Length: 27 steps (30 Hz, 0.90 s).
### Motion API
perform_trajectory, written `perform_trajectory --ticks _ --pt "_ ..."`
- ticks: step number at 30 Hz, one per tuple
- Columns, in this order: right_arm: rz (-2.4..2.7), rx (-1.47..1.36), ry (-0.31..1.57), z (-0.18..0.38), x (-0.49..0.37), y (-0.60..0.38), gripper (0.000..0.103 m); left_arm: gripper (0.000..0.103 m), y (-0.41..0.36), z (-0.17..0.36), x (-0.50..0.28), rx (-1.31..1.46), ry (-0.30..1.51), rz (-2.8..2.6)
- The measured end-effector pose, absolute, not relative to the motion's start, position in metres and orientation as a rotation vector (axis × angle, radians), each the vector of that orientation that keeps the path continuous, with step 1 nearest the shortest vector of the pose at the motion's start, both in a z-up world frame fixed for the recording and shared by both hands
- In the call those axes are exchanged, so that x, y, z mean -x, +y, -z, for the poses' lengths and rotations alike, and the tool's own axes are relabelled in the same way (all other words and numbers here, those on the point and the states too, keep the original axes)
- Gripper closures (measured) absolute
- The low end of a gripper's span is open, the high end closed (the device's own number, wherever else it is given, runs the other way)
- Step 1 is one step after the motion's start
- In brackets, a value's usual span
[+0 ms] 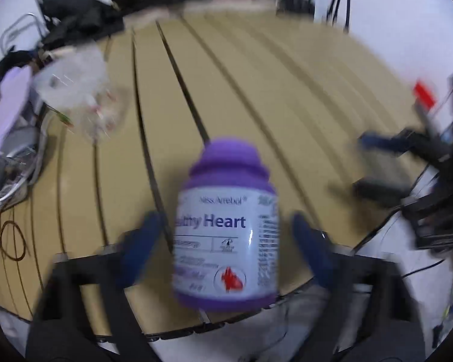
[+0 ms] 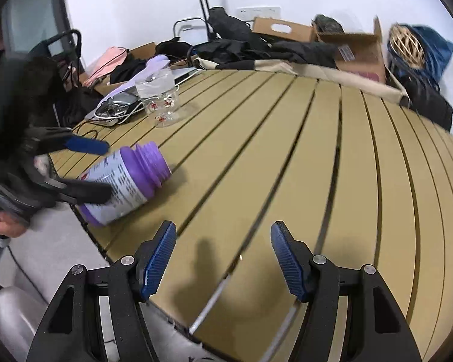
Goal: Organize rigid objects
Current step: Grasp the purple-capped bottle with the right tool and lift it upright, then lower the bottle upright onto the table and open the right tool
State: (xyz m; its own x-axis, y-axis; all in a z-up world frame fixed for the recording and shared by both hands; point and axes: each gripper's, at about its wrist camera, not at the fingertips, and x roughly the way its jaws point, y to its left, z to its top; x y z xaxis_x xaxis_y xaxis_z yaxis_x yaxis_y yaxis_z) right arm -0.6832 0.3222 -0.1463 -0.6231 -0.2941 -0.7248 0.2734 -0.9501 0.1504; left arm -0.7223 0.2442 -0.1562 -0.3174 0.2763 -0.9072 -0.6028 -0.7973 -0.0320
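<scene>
A purple pill bottle (image 1: pixel 226 226) with a white "Healthy Heart" label lies on its side near the edge of the slatted tan table (image 1: pixel 256 90). My left gripper (image 1: pixel 226 241) is open, its blue fingers either side of the bottle with gaps showing. In the right wrist view the bottle (image 2: pixel 126 181) lies at the left between the left gripper's fingers (image 2: pixel 87 146). My right gripper (image 2: pixel 223 256) is open and empty above the table's near edge. A clear glass jar (image 2: pixel 161 99) with red prints stands at the table's far left, and shows blurred in the left wrist view (image 1: pixel 81 96).
Cables, a silver device (image 2: pixel 114 108) and a lilac cloth (image 2: pixel 148 69) lie beside the jar. Black clothing (image 2: pixel 256 45), cardboard boxes (image 2: pixel 356 51) and a helmet (image 2: pixel 407 45) crowd the far edge. The right gripper (image 1: pixel 407 163) shows at the right of the left wrist view.
</scene>
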Motion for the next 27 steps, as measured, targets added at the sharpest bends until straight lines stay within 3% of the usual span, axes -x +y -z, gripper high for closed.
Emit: perform_trajectory --ticks 8,13,21,23,24,26,27 --pt "2.576 -1.073 -0.238 0.123 0.678 0.355 0.033 0.043 0.26 0.126 0.731 1.096 0.358 -2.264" --pt "2.358 -0.935 -0.621 0.086 0.712 0.379 0.015 0.043 0.294 0.099 0.72 0.868 0.473 -2.257" --pt "2.047 -0.93 -0.985 0.096 0.775 0.384 0.015 0.043 0.306 0.07 0.714 0.619 0.525 -2.164" --pt "2.018 -0.926 -1.007 0.096 0.786 0.381 0.018 0.043 0.311 0.071 0.717 0.615 0.571 -2.167" --pt "2.016 -0.908 -0.997 0.092 0.789 0.379 0.036 0.043 0.312 0.072 0.72 0.614 0.583 -2.172" --pt "2.087 -0.922 -0.919 0.083 0.795 0.372 0.035 0.041 0.314 0.072 0.73 0.608 0.605 -2.186" --pt "2.131 -0.914 -0.871 0.077 0.798 0.369 0.035 0.022 0.316 0.071 0.735 0.608 0.625 -2.195"
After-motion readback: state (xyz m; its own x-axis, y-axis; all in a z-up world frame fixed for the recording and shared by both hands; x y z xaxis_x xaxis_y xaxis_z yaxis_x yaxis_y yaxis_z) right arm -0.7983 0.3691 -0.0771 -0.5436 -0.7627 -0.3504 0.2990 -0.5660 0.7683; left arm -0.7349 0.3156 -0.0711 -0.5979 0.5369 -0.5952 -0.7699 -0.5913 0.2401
